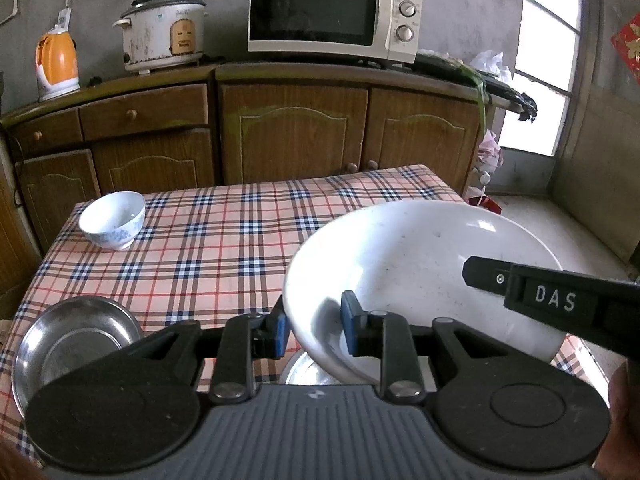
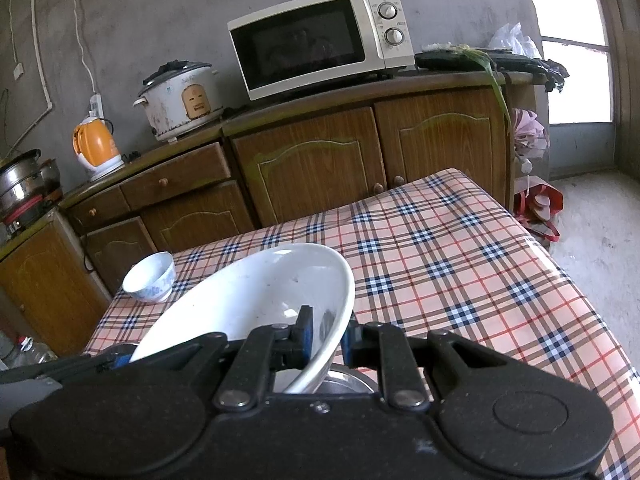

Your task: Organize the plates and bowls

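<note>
We are gripping a large white plate (image 1: 416, 268) with both grippers, holding it tilted above the checked tablecloth (image 1: 224, 240). Our left gripper (image 1: 316, 328) is clamped on the plate's rim at its 7 o'clock edge, one blue pad inside the dish and one outside. Our right gripper (image 2: 325, 334) is clamped on the opposite rim, near 4 o'clock in the right wrist view, pads pinching the thin wall. The plate is looking glossy, deep and rounded, with a few small dark specks on its inner face. Under it a steel dish (image 2: 344, 384) is showing, partly hidden. A second steel bowl (image 1: 72, 344) is sitting at 8 o'clock on the table, and a small white bowl (image 1: 113, 219) with blue patterning is standing upright at the far corner, around 10 o'clock.
</note>
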A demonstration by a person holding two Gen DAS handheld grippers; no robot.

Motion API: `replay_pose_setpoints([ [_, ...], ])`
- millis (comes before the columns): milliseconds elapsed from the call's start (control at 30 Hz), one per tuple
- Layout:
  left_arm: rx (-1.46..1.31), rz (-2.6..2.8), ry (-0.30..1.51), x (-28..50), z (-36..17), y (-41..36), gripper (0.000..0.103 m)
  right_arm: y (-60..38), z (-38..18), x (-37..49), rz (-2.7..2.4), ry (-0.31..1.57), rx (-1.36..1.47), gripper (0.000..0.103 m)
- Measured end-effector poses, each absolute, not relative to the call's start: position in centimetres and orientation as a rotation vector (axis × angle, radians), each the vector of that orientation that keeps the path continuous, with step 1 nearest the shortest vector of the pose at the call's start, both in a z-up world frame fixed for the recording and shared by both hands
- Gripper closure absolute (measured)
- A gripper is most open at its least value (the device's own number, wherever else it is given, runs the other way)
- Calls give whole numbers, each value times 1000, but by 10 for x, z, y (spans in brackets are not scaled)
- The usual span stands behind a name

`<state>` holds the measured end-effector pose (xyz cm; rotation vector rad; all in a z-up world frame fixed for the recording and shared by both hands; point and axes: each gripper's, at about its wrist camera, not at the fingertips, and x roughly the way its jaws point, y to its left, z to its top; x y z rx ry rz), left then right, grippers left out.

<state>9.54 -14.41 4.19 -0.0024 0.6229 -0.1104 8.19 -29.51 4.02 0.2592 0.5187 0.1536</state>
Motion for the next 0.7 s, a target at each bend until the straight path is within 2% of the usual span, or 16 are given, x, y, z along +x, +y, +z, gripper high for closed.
replay_pose_setpoints([
  [700,-2,-127,645,89,33,-145,77,-298,32,75,156,545,269,83],
])
